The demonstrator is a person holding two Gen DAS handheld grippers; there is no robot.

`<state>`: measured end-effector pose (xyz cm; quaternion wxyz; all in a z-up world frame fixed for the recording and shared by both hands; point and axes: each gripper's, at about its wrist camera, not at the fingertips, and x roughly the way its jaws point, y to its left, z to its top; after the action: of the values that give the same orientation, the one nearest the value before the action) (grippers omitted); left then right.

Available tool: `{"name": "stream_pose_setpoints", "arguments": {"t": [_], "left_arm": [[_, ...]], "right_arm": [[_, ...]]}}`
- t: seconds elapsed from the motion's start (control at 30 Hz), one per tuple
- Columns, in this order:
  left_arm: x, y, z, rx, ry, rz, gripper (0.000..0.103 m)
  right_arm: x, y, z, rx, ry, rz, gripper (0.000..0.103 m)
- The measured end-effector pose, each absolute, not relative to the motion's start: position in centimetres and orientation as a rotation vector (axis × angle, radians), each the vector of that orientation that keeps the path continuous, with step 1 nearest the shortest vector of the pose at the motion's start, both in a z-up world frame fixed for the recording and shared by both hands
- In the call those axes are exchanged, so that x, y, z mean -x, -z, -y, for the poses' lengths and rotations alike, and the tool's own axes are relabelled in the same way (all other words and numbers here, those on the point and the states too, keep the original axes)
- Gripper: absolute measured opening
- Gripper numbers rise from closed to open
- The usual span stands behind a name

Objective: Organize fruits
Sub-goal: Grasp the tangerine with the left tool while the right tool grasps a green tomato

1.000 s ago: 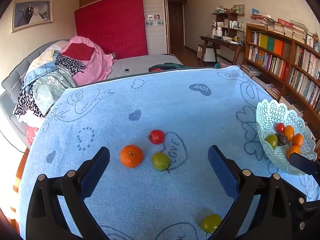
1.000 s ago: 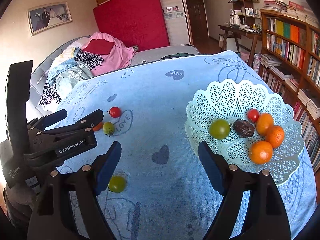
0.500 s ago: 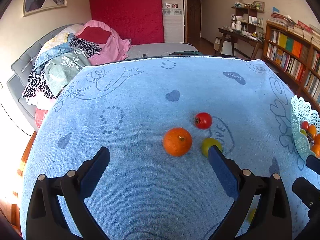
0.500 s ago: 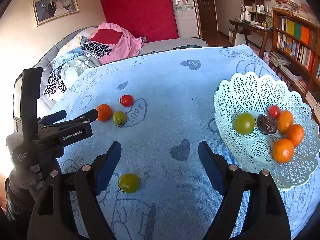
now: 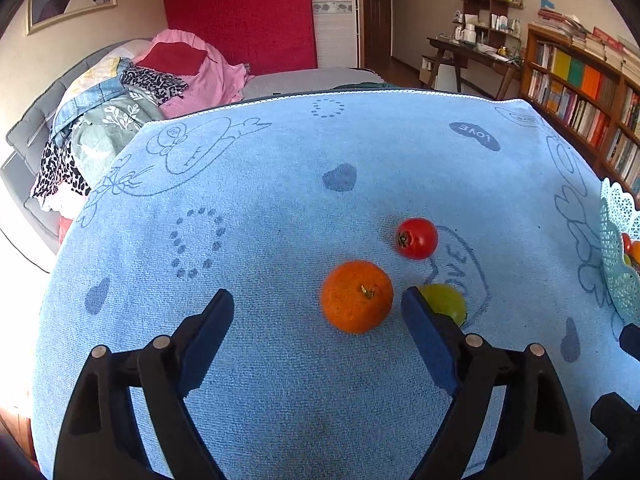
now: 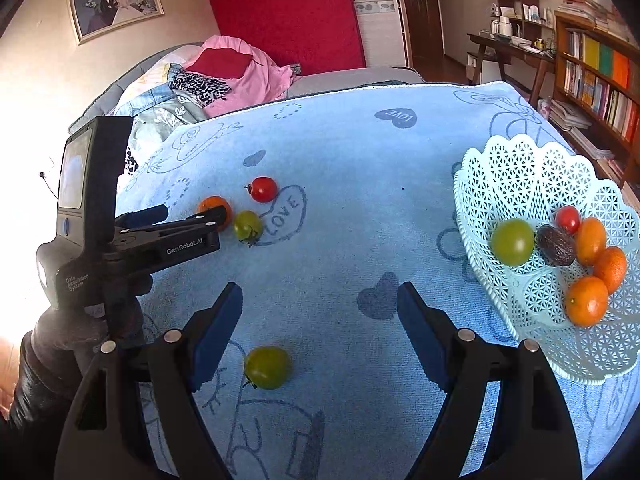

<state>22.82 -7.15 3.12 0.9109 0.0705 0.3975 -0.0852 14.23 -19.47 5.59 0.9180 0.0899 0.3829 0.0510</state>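
Left wrist view shows the left gripper spread wide around the orange, well left of the lattice basket, while the right gripper, also spread, hovers beside a green tomato.

Home bedroom: bed, wedding portrait

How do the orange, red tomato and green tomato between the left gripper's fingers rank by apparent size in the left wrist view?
1. Orange, clearly largest.
2. Red tomato.
3. Green tomato, unsure: a finger partly hides it.
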Motion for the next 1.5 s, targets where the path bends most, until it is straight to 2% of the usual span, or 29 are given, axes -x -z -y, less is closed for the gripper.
{"name": "stream_pose_setpoints", "arguments": {"t": [0.07, 0.13, 0.23, 0.4, 0.47, 0.53, 0.87, 1.5], "left_arm": [[-23.2, -2.8, 7.4, -0.144, 0.186, -0.83, 0.08], [-23.6, -2.5, 7.5, -0.139, 0.197, -0.843, 0.071], [-23.8, -2.1, 7.6, -0.127, 0.216, -0.862, 0.063], [-24.0, -2.1, 7.3, -0.102, 0.23, -0.859, 0.058], [-23.9, -2.2, 7.3, -0.092, 0.252, -0.857, 0.051], [-23.6, -2.3, 7.5, -0.094, 0.275, -0.851, 0.039], [-23.2, -3.0, 5.3, -0.004, 0.236, -0.818, 0.038], [-22.8, -3.8, 3.0, -0.02, 0.089, -0.773, 0.039]], "right_arm": [[-14.4, -5.4, 19.3, -0.186, -0.11, -0.795, 0.081], [-14.5, -5.2, 19.2, -0.184, -0.113, -0.801, 0.081], [-14.7, -5.0, 18.9, -0.182, -0.116, -0.807, 0.081], [-15.3, -4.8, 18.4, -0.169, -0.124, -0.817, 0.081], [-15.6, -4.7, 18.2, -0.165, -0.13, -0.824, 0.081], [-16.0, -4.6, 18.0, -0.159, -0.136, -0.831, 0.081], [-18.7, -3.7, 16.4, -0.129, -0.173, -0.876, 0.081], [-22.6, -3.3, 13.0, -0.02, -0.192, -0.88, 0.081]]}}
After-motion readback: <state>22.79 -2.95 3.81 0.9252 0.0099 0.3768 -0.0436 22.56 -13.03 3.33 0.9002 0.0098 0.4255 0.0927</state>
